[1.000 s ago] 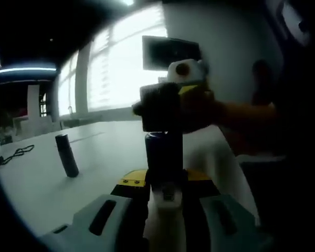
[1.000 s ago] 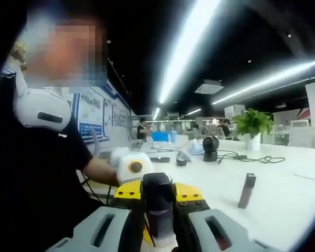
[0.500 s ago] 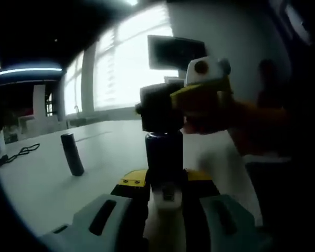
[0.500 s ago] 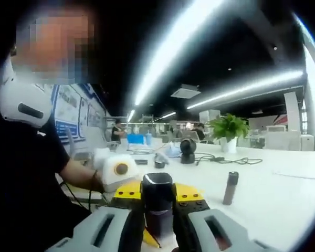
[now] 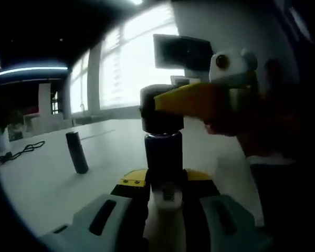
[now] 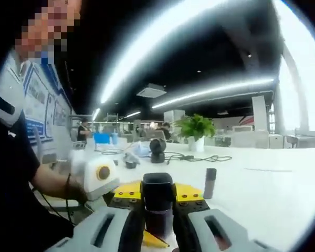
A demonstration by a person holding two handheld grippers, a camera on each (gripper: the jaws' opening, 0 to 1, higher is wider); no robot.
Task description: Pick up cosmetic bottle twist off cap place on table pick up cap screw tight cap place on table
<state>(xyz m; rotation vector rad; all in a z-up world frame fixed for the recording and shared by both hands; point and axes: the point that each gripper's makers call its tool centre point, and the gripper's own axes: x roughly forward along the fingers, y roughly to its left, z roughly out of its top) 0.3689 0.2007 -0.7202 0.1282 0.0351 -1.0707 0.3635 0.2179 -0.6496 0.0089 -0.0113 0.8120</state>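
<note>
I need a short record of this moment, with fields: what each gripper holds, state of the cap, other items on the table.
left gripper: shut on the cosmetic bottle, held upright
right gripper: shut on the cap, reaching in from the right in the left gripper view
cap state: sits on the bottle's top; whether threaded tight cannot be told
table: white, carries a dark upright tube, a black cable and a potted plant

the bottle (image 5: 163,157) has its lower end hidden between the left gripper (image 5: 165,210) jaws; the cap (image 6: 157,190) hides its top. the dark tube (image 6: 210,183) is too small to identify.
</note>
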